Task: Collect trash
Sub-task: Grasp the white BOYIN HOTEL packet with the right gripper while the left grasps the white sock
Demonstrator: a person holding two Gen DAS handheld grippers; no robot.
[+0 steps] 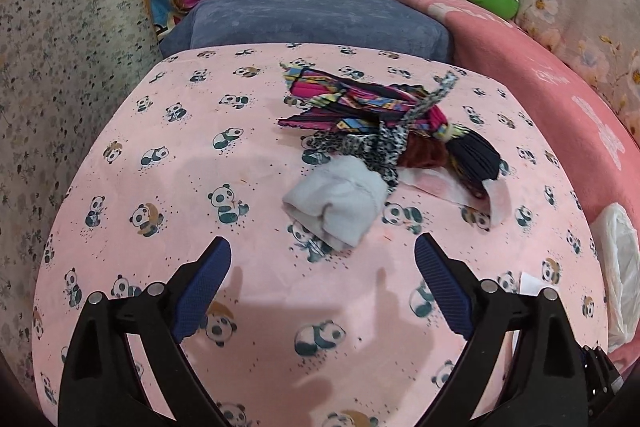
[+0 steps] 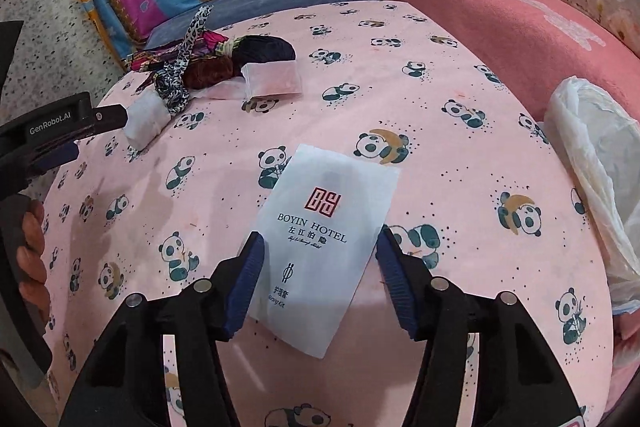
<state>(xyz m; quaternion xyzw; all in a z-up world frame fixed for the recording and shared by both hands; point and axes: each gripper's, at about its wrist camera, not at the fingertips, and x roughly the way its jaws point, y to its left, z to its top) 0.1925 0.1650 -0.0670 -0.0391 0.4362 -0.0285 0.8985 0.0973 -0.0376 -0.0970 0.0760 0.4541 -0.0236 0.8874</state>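
- Left wrist view: my left gripper (image 1: 322, 253) hangs released, jaws wide and empty, just short of a crumpled white tissue wad (image 1: 338, 207) mid-way across the panda-print cover (image 1: 160, 187). It looks soft and light; I'd pinch its near bulge.
- Right wrist view: my right gripper (image 2: 320, 247) straddles the Boyin Hotel paper sachet (image 2: 326, 247) near the cover's front edge, pads not visibly pressing. Flat, thin, likely slippery; I'd take its long edges. A white plastic bag (image 2: 592, 163) waits at the right edge.
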